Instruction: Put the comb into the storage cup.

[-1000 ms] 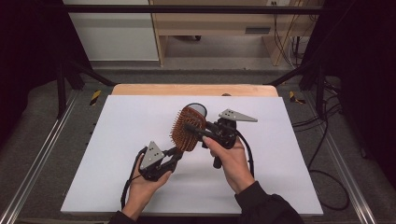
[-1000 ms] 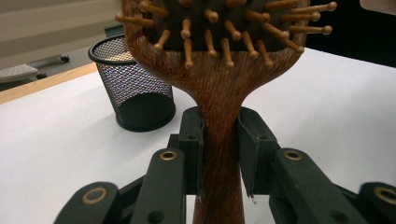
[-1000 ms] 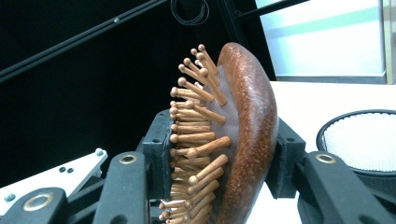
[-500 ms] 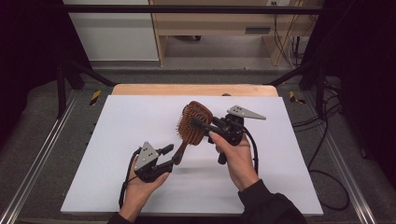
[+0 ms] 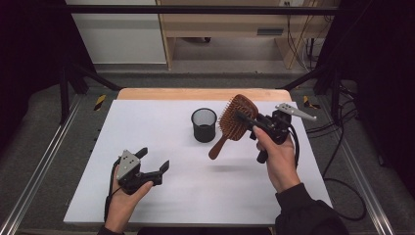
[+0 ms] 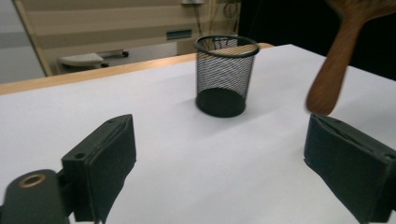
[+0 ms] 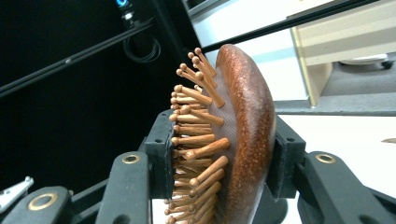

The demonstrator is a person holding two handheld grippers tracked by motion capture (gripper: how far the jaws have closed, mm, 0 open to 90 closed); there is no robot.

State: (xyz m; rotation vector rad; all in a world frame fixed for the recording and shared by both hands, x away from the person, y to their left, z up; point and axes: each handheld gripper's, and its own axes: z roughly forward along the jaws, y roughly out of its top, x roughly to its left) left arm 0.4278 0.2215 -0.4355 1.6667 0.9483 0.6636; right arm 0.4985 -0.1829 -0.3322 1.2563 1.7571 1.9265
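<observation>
On the white table (image 5: 147, 122), your right gripper (image 5: 247, 121) has lifted the pinched hairbrush (image 5: 235, 120) beside the cup (image 5: 203, 125), left gripper (image 5: 154, 161) now spread, released.

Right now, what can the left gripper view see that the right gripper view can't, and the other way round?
The left gripper view alone gives the black mesh pen cup upright on the white table, plus the left gripper with its jaws wide apart. The right gripper view alone gives the right gripper clamped on the brush's head, bristles included. Both catch the wooden hairbrush.
</observation>
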